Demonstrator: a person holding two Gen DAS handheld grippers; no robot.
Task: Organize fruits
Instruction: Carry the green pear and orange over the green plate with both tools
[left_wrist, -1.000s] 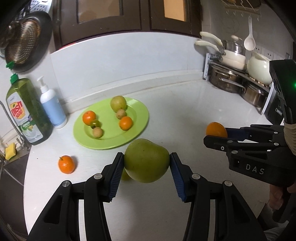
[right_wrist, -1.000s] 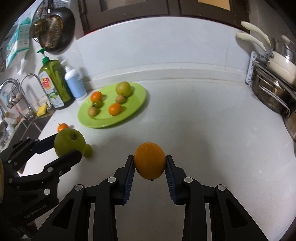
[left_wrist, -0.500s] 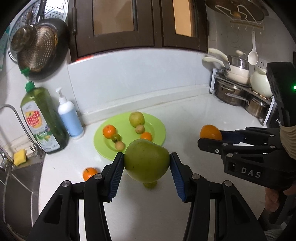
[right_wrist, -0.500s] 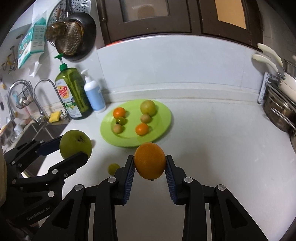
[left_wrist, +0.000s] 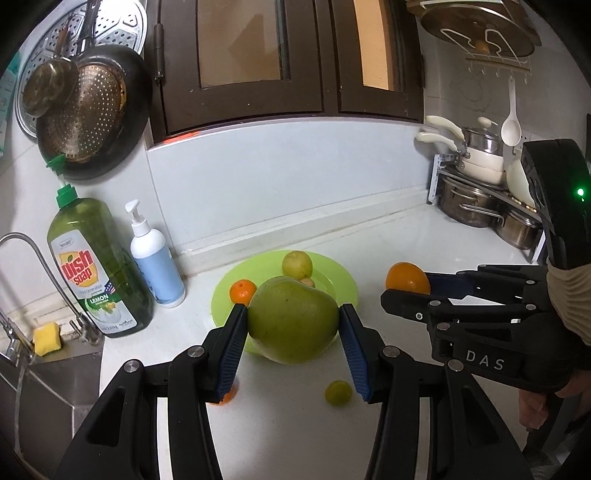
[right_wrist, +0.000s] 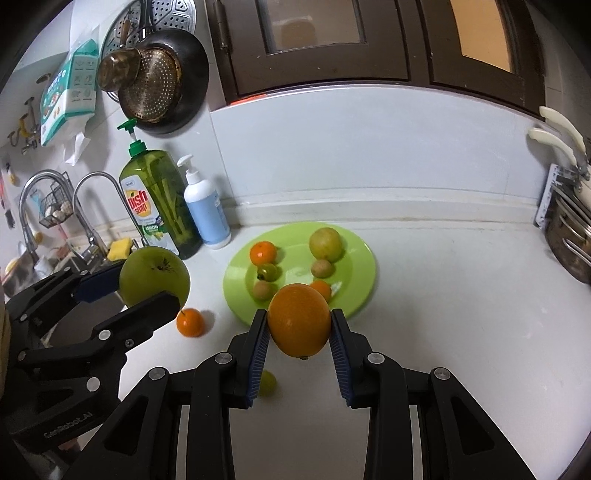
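My left gripper (left_wrist: 293, 317) is shut on a large green apple (left_wrist: 293, 325), held above the white counter in front of the green plate (left_wrist: 336, 280). My right gripper (right_wrist: 298, 321) is shut on an orange (right_wrist: 299, 326), also in the air before the plate (right_wrist: 354, 280). Each gripper shows in the other's view, the apple (right_wrist: 153, 275) at left and the orange (left_wrist: 406, 280) at right. The plate carries several small fruits, among them a tangerine (right_wrist: 263, 252) and a yellow-green fruit (right_wrist: 325, 243). A loose tangerine (right_wrist: 189, 322) and a small green fruit (right_wrist: 267, 382) lie on the counter.
A dish soap bottle (right_wrist: 159, 206) and a white pump bottle (right_wrist: 205, 214) stand left of the plate against the wall. The sink with its taps (right_wrist: 88, 206) is at far left. A rack of pots (left_wrist: 476, 199) fills the right corner. Pans (right_wrist: 162, 81) hang above.
Both grippers have risen and drawn back from the counter with their fruits still held. The plate now sits lower and smaller in both views, and more of the cabinets shows.
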